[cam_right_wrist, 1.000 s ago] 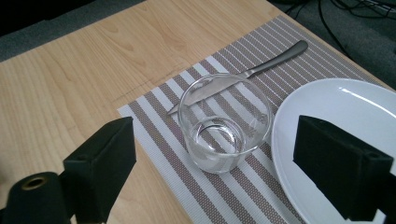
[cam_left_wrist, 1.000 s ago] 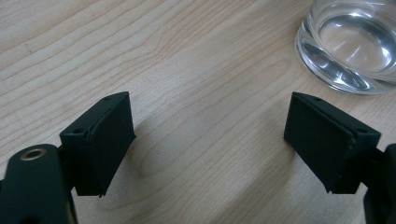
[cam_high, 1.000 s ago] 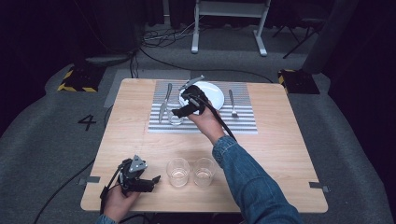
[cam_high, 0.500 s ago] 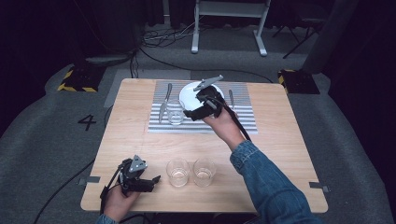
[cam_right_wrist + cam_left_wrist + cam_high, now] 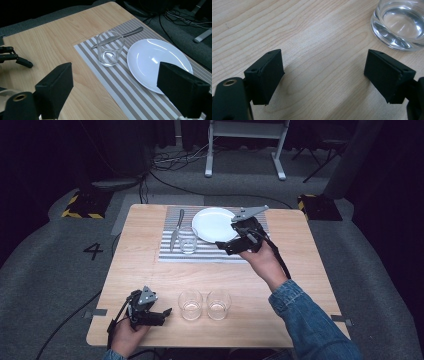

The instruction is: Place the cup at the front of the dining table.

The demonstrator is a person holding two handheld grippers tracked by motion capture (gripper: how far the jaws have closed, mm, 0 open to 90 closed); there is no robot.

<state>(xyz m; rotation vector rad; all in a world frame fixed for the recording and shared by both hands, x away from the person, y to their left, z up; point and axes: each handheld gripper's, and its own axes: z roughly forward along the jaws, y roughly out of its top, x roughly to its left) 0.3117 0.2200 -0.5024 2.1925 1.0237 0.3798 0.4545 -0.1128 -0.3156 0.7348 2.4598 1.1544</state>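
My right tool (image 5: 227,248) hangs spread and empty over the placemat (image 5: 130,85) — glass (image 5: 110,48) standing ahead of it; my left tool (image 5: 162,315), spread too, rests on the table (image 5: 312,32).

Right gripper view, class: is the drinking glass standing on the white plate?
No. The drinking glass stands upright on the striped placemat, beside the white plate and apart from it.
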